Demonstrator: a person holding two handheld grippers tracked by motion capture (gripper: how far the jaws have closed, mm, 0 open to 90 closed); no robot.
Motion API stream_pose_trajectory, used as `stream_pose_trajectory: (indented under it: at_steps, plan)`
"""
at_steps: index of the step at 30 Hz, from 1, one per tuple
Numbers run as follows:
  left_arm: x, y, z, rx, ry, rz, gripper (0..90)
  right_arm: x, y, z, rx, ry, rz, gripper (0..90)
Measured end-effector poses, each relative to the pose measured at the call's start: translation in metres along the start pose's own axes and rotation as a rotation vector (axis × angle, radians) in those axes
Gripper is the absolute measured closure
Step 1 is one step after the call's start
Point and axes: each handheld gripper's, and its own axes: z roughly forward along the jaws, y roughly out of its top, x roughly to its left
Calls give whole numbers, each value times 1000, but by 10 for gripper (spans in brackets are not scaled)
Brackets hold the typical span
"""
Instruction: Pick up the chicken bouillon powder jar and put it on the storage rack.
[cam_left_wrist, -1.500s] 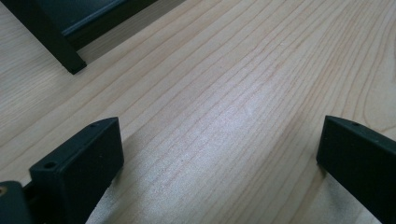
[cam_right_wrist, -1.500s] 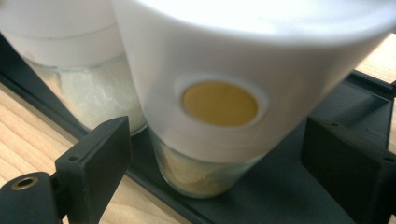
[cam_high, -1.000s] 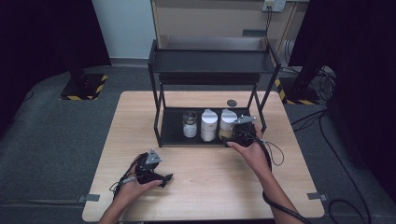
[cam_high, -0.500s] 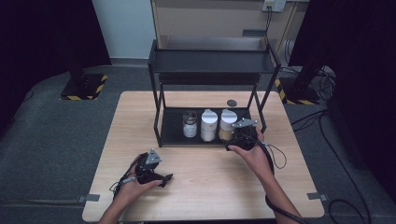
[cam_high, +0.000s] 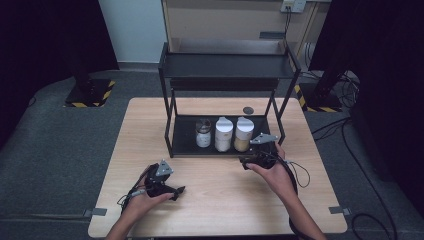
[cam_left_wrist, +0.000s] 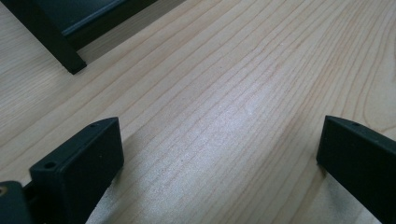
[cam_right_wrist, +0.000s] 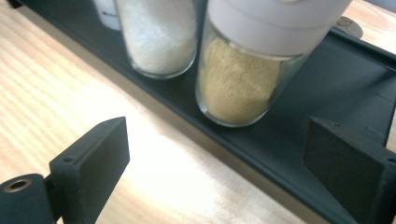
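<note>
Right gripper (cam_right_wrist: 217, 154) facing the jar of yellow-tan powder (cam_right_wrist: 240, 84) on the rack's bottom shelf (cam_right_wrist: 327, 93).

The right gripper, seen in the high view (cam_high: 245, 161) at the shelf's front edge, is holding its jaws wide apart with nothing between them, and the yellow-tan jar (cam_high: 243, 134) is standing upright just beyond them, the rightmost of three on the black rack (cam_high: 227, 65). Just beside it is standing a jar of white grains (cam_right_wrist: 156, 37) with a white lid, and farther left a smaller dark-lidded jar (cam_high: 203, 133); its label is too small to read, and no writing is legible on the others. The left gripper (cam_high: 176, 191) is resting low over the bare wooden counter (cam_high: 220, 200), well apart from the rack, its jaws likewise spread and empty. A small dark round disc (cam_high: 248, 110) is lying on the counter behind the rack.
</note>
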Motion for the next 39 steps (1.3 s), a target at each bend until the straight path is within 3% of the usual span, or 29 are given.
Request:
stream_pose_trajectory:
  at_steps: [12,39]
  plan:
    - [0,0,0,0,0,0,0,5,-7,-12,1,33,-45,81]
    - [0,0,0,0,0,0,0,3,-17,-23,-13,46,-61,80]
